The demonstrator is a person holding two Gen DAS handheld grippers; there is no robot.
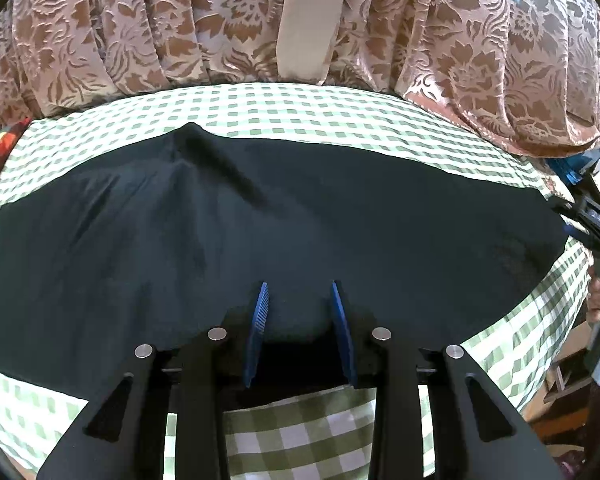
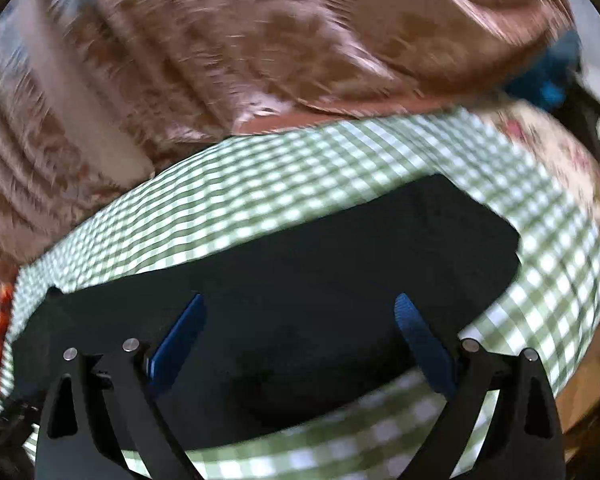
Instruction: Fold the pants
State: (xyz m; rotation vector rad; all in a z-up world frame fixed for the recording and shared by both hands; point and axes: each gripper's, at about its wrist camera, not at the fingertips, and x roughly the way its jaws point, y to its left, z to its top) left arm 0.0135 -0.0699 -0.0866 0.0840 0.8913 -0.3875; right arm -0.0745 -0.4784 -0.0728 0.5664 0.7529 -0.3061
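green check cloth (image 1: 308,436) | black pants (image 1: 259,220) flat | left tool (image 1: 298,294) narrow gap, empty | right tool (image 2: 300,306) wide

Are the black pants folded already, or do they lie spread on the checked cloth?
Spread flat: the black fabric pants cover a wide stretch of the green-and-white checked cloth. Whether layers are doubled underneath, cannot tell.

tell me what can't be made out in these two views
- Left wrist view: whether the left gripper pinches the black pants; its own fingers hide the near hem.
- Right wrist view: motion blur smears the curtain and checked cloth.
- Both views: the dark fabric hides waistband, seams and fold layers.
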